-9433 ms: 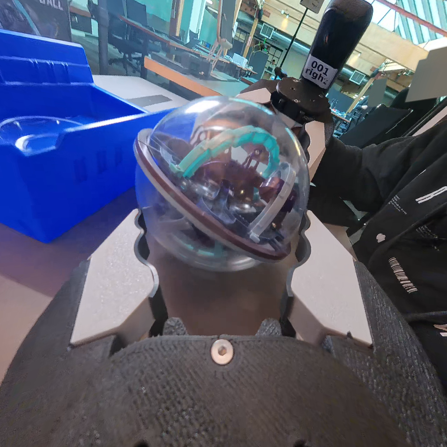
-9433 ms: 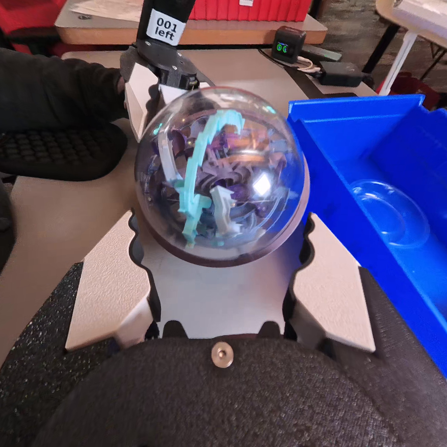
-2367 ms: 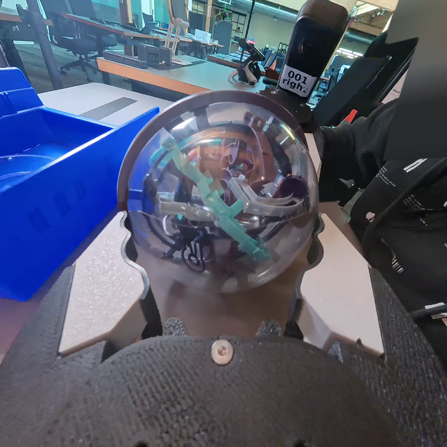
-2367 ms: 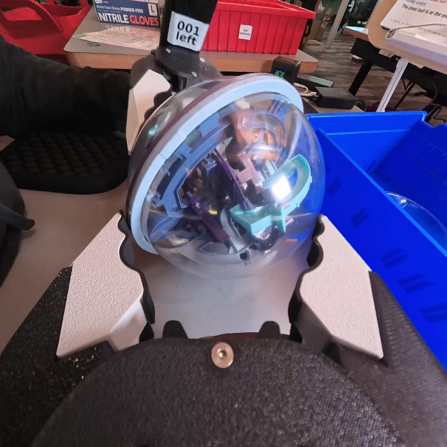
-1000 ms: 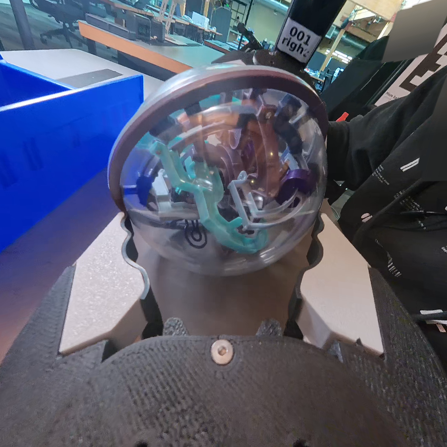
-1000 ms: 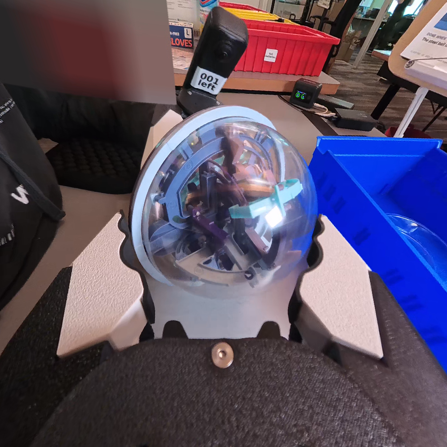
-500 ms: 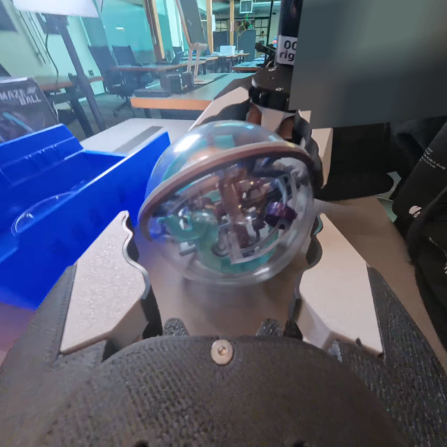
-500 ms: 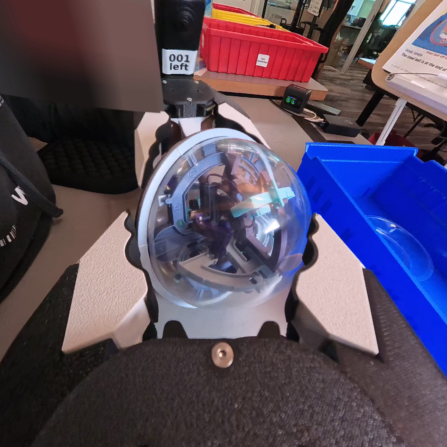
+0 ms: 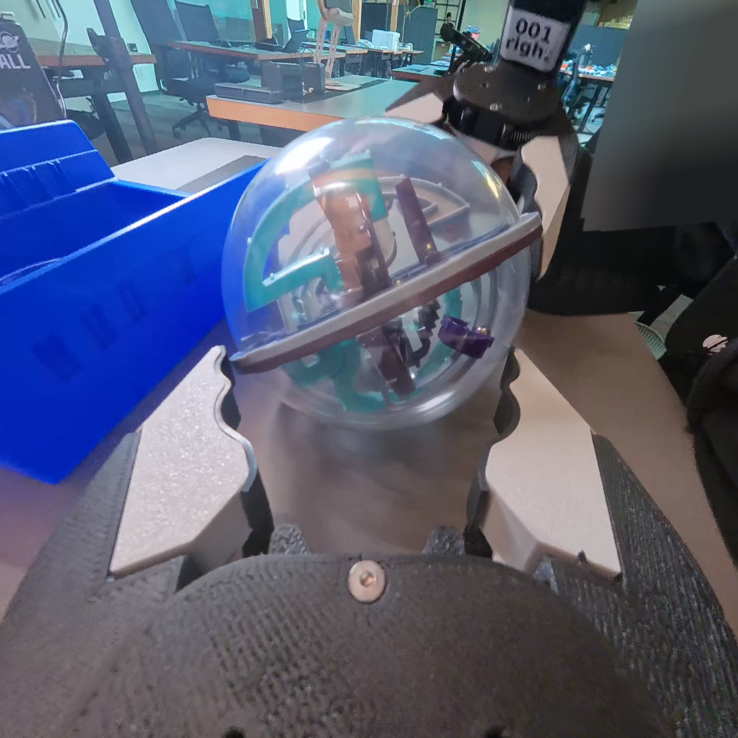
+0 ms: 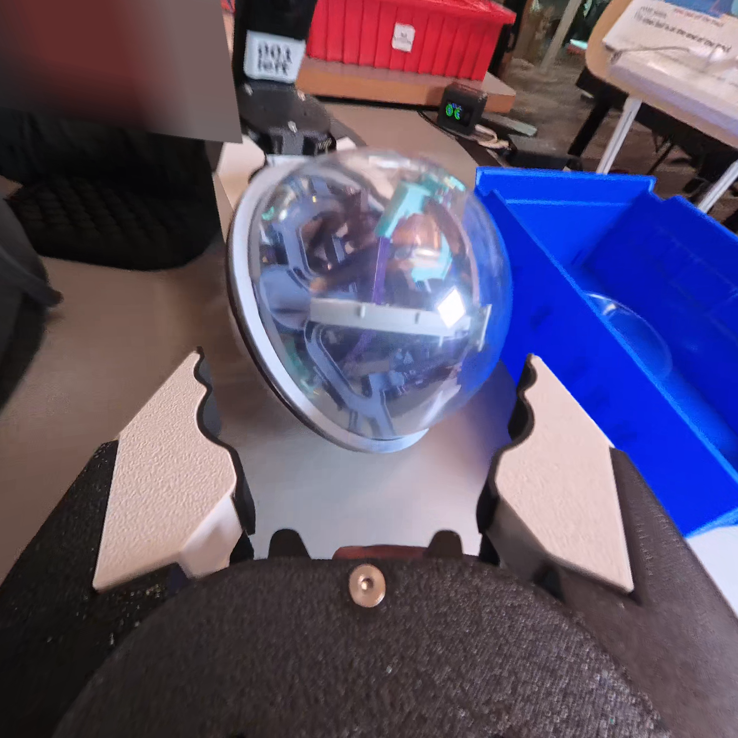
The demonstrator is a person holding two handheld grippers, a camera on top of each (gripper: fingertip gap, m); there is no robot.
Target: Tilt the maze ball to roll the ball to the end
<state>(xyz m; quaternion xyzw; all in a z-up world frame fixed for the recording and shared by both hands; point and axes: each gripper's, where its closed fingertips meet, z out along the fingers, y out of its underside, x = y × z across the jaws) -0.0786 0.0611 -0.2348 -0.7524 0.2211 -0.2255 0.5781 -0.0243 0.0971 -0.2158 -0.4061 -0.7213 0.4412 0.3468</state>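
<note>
Maze ball — tracks blurred

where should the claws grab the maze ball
Best across its widest clear dome, one claw from each opposite side, as now: left claw and right claw each cradle the maze ball. The smooth round shell would probably slip from a one-sided pinch.

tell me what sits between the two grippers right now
The maze ball fills the gap between left gripper and right gripper, as both wrist views show.
</note>
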